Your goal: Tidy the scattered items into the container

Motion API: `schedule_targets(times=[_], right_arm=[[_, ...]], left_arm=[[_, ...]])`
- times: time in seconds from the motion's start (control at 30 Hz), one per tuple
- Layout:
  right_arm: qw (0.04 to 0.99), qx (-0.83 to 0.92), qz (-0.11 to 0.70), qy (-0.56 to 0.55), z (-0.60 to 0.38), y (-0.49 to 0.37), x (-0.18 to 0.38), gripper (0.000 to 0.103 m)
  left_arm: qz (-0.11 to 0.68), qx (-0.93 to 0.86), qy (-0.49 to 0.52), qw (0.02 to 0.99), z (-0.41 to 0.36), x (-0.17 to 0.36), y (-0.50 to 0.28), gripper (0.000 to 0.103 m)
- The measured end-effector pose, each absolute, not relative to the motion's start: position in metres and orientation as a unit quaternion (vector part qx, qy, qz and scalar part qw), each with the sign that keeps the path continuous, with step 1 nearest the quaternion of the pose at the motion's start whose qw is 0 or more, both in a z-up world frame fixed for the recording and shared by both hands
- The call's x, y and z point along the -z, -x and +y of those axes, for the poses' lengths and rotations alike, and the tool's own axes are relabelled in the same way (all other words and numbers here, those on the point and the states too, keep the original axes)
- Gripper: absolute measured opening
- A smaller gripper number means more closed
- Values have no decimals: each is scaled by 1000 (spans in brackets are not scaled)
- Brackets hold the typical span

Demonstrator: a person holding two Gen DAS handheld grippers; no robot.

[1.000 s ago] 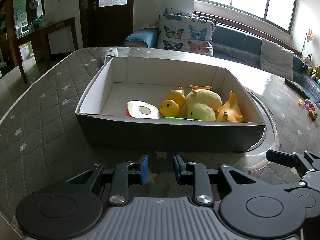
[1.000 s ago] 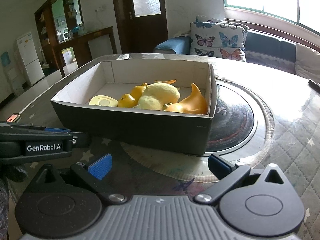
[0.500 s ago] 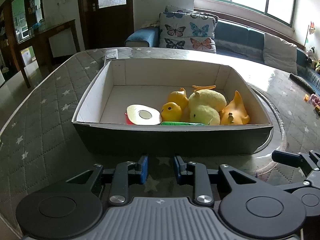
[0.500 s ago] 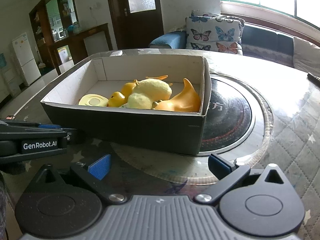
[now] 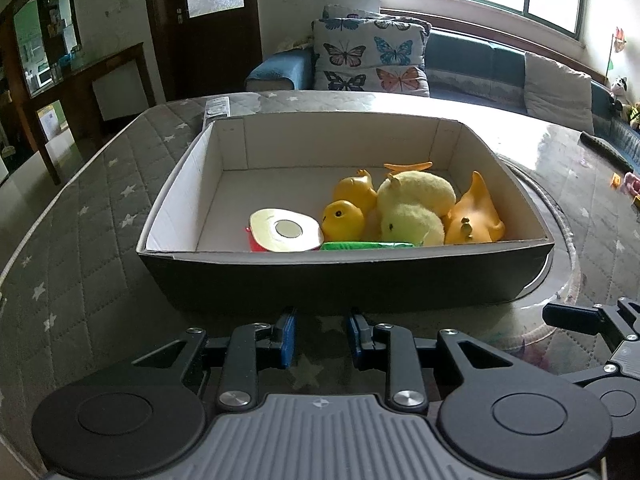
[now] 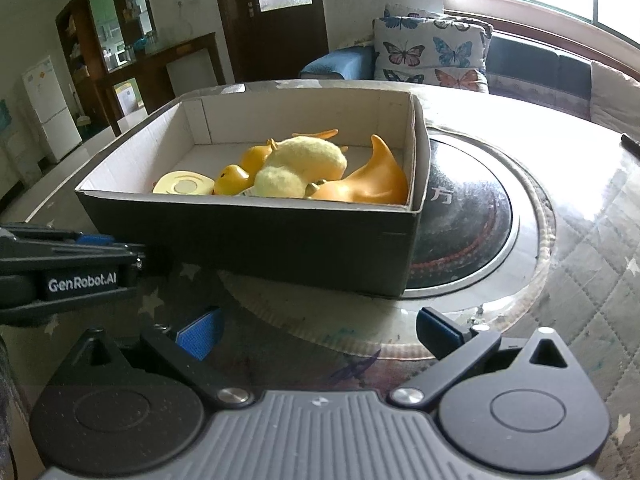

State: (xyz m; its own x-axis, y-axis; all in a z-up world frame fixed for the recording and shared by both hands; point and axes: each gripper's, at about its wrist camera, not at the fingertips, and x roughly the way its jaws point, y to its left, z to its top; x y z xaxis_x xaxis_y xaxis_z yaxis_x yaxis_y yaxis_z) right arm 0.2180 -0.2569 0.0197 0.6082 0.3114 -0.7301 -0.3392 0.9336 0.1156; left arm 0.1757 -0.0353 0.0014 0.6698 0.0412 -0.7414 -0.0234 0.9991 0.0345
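Note:
A black cardboard box (image 5: 360, 284) with a white inside stands on the quilted table just ahead of both grippers. In it lie a yellow plush toy (image 5: 416, 204), yellow rubber ducks (image 5: 344, 220), an orange rubber toy (image 5: 476, 216), a round yellow disc (image 5: 286, 230) and a green item (image 5: 368, 245). My left gripper (image 5: 320, 338) hovers before the box's near wall, shut to a narrow gap with nothing in it. My right gripper (image 6: 318, 334) sits near the box's right corner (image 6: 408, 256), open wide and empty. The left gripper (image 6: 80, 264) also shows at the left edge of the right wrist view.
A round black hotplate (image 6: 472, 216) is set into the table right of the box. A flat remote (image 5: 216, 110) lies behind the box's far left corner and a black remote (image 5: 604, 150) at far right. Small toys (image 5: 628, 184) sit by the right edge. A sofa with butterfly cushions (image 5: 368, 56) stands behind.
Both views have tilted slightly, so the box sits a little differently in frame. Neither gripper's opening has changed, and the things in the box have not moved.

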Motion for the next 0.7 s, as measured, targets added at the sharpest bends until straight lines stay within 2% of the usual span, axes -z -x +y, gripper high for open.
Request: schedule_targets(times=[0.7], right_arm=[[902,-177,392,23,-258,-225,-23,103]], left_arm=[[424,-14,-13,906,-38,3,-181,29]])
